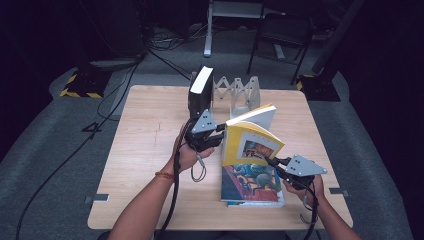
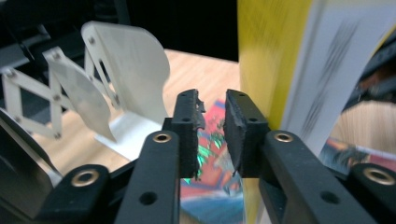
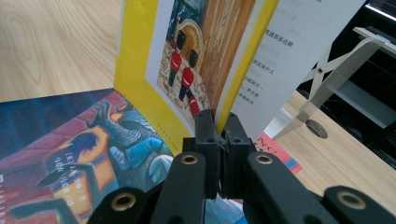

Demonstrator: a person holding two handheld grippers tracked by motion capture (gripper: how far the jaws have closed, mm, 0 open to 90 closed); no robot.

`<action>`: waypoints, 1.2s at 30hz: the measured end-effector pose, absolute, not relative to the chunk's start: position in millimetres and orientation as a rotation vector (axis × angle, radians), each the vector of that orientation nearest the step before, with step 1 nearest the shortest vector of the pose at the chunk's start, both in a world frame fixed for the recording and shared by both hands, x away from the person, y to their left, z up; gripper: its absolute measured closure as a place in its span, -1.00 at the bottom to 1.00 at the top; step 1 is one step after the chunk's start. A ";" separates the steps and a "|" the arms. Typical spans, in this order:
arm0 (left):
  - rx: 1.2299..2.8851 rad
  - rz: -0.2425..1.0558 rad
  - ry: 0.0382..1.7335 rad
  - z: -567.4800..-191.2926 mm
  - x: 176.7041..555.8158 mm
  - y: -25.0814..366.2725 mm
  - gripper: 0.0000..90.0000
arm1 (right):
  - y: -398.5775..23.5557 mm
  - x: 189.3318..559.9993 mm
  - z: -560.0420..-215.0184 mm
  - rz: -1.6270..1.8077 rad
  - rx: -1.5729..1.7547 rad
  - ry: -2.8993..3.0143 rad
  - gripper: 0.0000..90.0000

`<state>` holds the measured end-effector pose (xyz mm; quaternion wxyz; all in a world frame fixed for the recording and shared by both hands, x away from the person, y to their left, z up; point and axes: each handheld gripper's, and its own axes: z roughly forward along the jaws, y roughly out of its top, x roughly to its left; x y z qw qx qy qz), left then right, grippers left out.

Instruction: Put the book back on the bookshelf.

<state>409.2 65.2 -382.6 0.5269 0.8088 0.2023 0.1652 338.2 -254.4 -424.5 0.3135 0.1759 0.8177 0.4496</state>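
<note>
Step in hand: standing yellow book [image 1: 248, 142] upright for shelving in expandable rack [image 1: 239, 93].

Right gripper [image 3: 219, 122] clamped shut on yellow book's front cover edge, cover bowed above fingertips.

Left gripper [image 2: 213, 133] jaws slightly parted, nothing between; book spine just beside its right finger [image 2: 243, 135].

Blue book [image 1: 251, 184] flat beneath.

Next, likely: left pinches spine and steadies; both carry the book toward rack beyond the fingertips.

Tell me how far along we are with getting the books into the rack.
Done: one dark book stands upright at the white folding rack. In hand: the right claw is shut on the cover edge of the yellow book, holding it raised; the left claw is beside its spine, jaws slightly apart with nothing between them. Left: seat the yellow book in the rack, then the blue book lying flat.
</note>
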 end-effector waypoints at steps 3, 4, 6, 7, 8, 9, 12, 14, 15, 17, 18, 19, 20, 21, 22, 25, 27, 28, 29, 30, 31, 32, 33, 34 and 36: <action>1.997 0.397 0.508 -403.3 407.1 67.6 0.50 | -254.0 336.8 -424.5 1.179 0.457 2.157 0.96; 2.025 0.407 0.518 -410.5 406.0 69.2 0.46 | -254.1 336.9 -424.3 1.177 0.456 2.160 0.96; 2.045 0.391 0.537 -425.0 402.2 74.5 0.43 | -254.2 337.7 -423.8 1.179 0.459 2.163 0.96; 2.061 0.367 0.531 -431.3 401.0 77.7 0.36 | -254.4 337.8 -423.9 1.179 0.457 2.163 0.96; 2.079 0.360 0.541 -437.5 399.2 80.3 0.31 | -254.6 337.8 -424.1 1.184 0.456 2.163 0.96; 2.092 0.363 0.551 -441.8 397.6 81.8 0.26 | -254.9 338.1 -424.2 1.188 0.458 2.164 0.96; 2.117 0.333 0.543 -454.1 391.8 84.3 0.16 | -254.7 338.2 -423.9 1.185 0.455 2.164 0.96; 2.134 0.305 0.511 -458.4 386.3 79.1 0.13 | -254.7 338.2 -423.5 1.185 0.459 2.168 0.96; 2.134 0.305 0.511 -458.4 386.3 79.1 0.10 | -254.7 338.1 -423.6 1.185 0.460 2.167 0.96; 2.155 0.305 0.486 -462.4 381.1 71.1 0.06 | -254.6 338.0 -423.6 1.185 0.460 2.166 0.96; 2.157 0.298 0.479 -464.0 379.6 66.9 -0.01 | -254.5 337.8 -423.6 1.185 0.461 2.167 0.96; 2.161 0.303 0.480 -464.8 378.6 62.3 -0.06 | -254.5 337.8 -423.6 1.186 0.461 2.167 0.96; 2.159 0.316 0.483 -464.7 377.9 56.4 -0.11 | -254.6 337.8 -423.8 1.188 0.461 2.167 0.96; 2.149 0.318 0.484 -464.3 377.8 53.1 -0.17 | -255.5 338.5 -423.9 1.194 0.461 2.169 0.95; 2.132 0.316 0.488 -463.7 378.1 48.7 -0.17 | -255.5 338.5 -423.9 1.194 0.461 2.169 0.95; 2.098 0.329 0.481 -458.9 379.3 35.2 -0.15 | -256.2 338.9 -424.2 1.202 0.468 2.170 0.95; 2.075 0.351 0.483 -454.5 379.1 30.0 -0.13 | -256.1 338.7 -424.2 1.199 0.474 2.166 0.93; 2.061 0.349 0.489 -452.8 380.1 29.5 -0.12 | -256.2 338.7 -424.3 1.201 0.482 2.165 0.93; 2.051 0.353 0.496 -451.9 380.4 29.6 -0.06 | -256.4 338.6 -424.4 1.204 0.483 2.166 0.92; 2.051 0.353 0.496 -451.9 380.4 29.6 0.00 | -256.4 338.7 -424.3 1.201 0.486 2.165 0.90; 2.031 0.349 0.499 -448.2 381.8 32.0 0.07 | -256.3 339.0 -424.1 1.198 0.502 2.159 0.88; 2.029 0.358 0.499 -446.7 382.2 33.0 0.13 | -256.5 339.7 -424.1 1.197 0.509 2.157 0.86; 2.028 0.370 0.506 -445.3 382.5 34.0 0.23 | -256.5 340.3 -424.1 1.197 0.520 2.153 0.82; 2.026 0.361 0.504 -444.7 382.9 34.9 0.32 | -256.5 341.2 -424.0 1.188 0.534 2.143 0.78; 2.036 0.362 0.489 -443.8 382.8 35.9 0.48 | -257.9 343.8 -423.5 1.190 0.565 2.133 0.73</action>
